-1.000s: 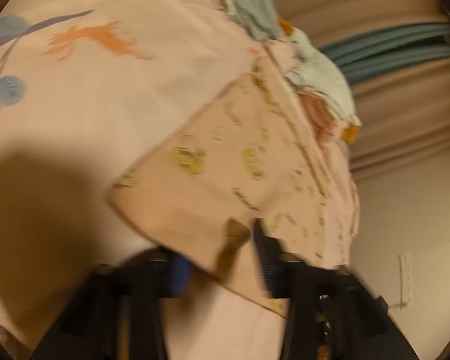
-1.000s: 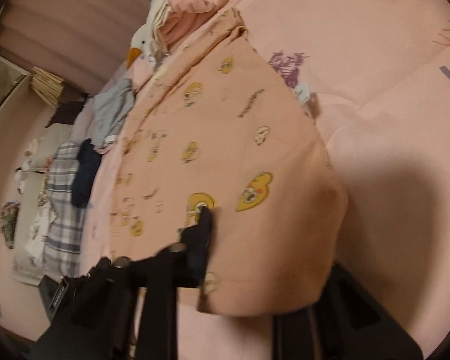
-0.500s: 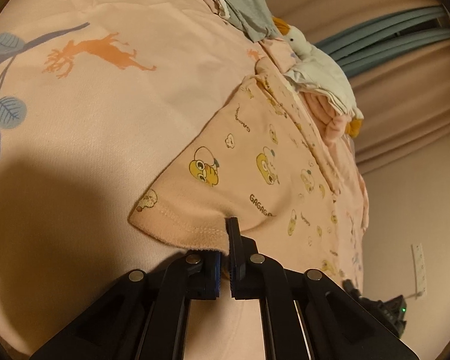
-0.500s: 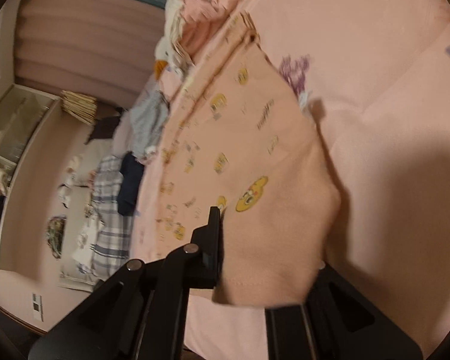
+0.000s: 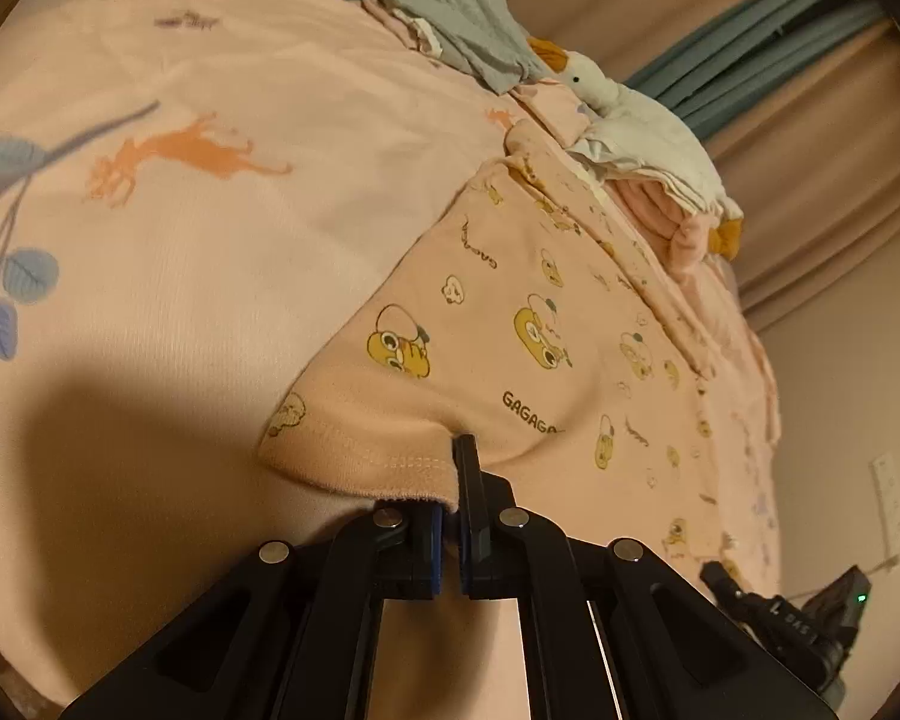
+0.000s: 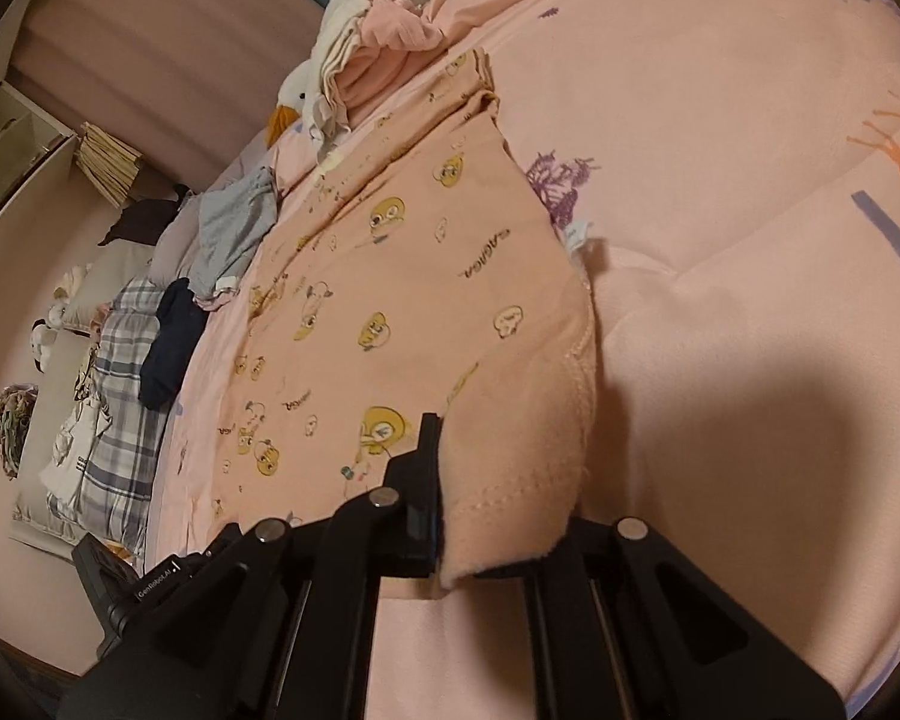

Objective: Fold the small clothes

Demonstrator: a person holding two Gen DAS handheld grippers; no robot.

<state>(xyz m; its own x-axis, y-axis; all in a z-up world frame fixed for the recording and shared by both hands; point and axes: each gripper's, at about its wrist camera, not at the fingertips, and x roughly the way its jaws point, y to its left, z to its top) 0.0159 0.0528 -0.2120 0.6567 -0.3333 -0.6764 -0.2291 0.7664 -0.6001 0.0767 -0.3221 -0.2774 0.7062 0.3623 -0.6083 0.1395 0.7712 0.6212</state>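
A small peach garment (image 5: 528,324) with yellow cartoon prints lies spread on a pink patterned bedspread (image 5: 180,240). My left gripper (image 5: 450,480) is shut on its stitched hem at one corner. In the right wrist view the same garment (image 6: 390,276) stretches away from me, and my right gripper (image 6: 444,468) is shut on the opposite hem corner; the cloth drapes over and hides its right finger. The other gripper shows at the lower right in the left wrist view (image 5: 810,618) and at the lower left in the right wrist view (image 6: 150,588).
A pile of folded clothes with a white goose plush (image 5: 624,114) sits beyond the garment. A grey garment (image 5: 474,24) and dark clothes (image 6: 171,348) lie further along the bed. Curtains (image 5: 750,18) hang behind. A plaid cloth (image 6: 114,408) lies at the far bedside.
Both grippers have closed on the garment's hem corners and steadied. The garment, earlier lifted and moving, now lies spread flat on the bedspread.
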